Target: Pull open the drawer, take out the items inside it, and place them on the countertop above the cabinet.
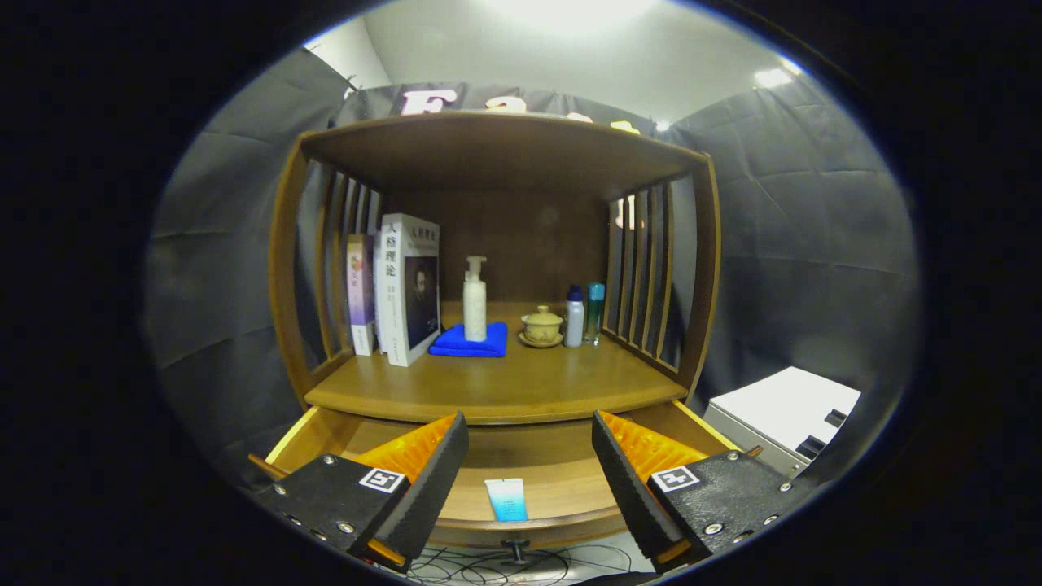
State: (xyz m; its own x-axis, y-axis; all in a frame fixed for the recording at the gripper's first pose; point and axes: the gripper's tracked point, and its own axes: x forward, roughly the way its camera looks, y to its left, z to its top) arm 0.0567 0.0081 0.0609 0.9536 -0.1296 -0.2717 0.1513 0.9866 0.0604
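Note:
The wooden cabinet's drawer (521, 456) is pulled out below the countertop (496, 387). Inside it, near the front wall, lies a small light-blue and white tube (506, 499). A dark round knob (514, 547) sticks out of the drawer front. My gripper (529, 431) hovers above the drawer, open, with nothing between its fingers. The tube lies between and below the two fingers.
On the countertop stand two books (399, 289), a white pump bottle (475, 299) on a folded blue cloth (470, 342), a lidded teacup (542, 326) and two small bottles (584, 315). A white box (781, 415) sits to the right. Cables (505, 566) lie on the floor.

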